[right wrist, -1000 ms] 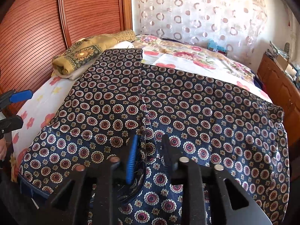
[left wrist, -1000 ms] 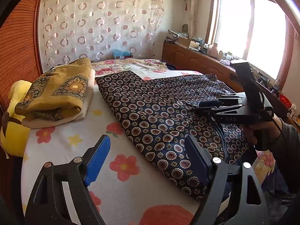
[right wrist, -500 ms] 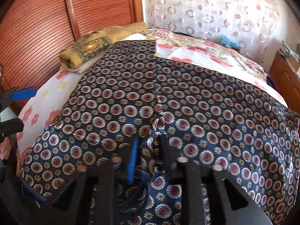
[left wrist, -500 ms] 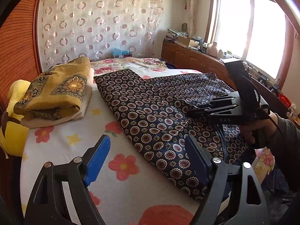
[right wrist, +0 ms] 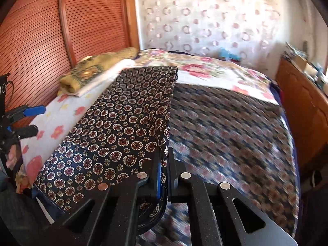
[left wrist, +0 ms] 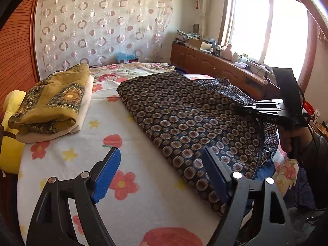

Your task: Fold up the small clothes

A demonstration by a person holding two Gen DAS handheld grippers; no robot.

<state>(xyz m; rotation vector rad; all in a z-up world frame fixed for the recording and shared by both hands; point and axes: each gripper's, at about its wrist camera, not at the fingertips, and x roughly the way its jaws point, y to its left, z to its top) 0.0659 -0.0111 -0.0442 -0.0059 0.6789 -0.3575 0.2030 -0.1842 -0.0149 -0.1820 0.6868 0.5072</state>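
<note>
Between the pads of the right gripper (right wrist: 163, 164) sat a pinched ridge of the dark patterned garment (right wrist: 114, 127), the jaws closed tight on the cloth. From that grip one panel of the garment rose as a taut sheet, slanting away to the gripper's left and ahead, its far edge level with the folded stack. The rest of the garment spread flat on the bed (right wrist: 215, 71) to the gripper's right, blurred in this view.

Left gripper (left wrist: 162, 176) stood wide, nothing between its blue pads (left wrist: 106, 172). It hovered over the flowered bedsheet (left wrist: 131, 194) at the near edge; the garment's near hem lay just past its right finger, partly behind it. Whether that finger touched the cloth could not be told.

Ahead and to the left of the left gripper lay a folded mustard cloth (left wrist: 55, 100) on a cream one, well apart from the garment. A yellow plush (left wrist: 10, 143) sat further left. From this side the right gripper showed at the far right, held by a hand (left wrist: 293, 137), its tips buried in a raised fold.
</note>
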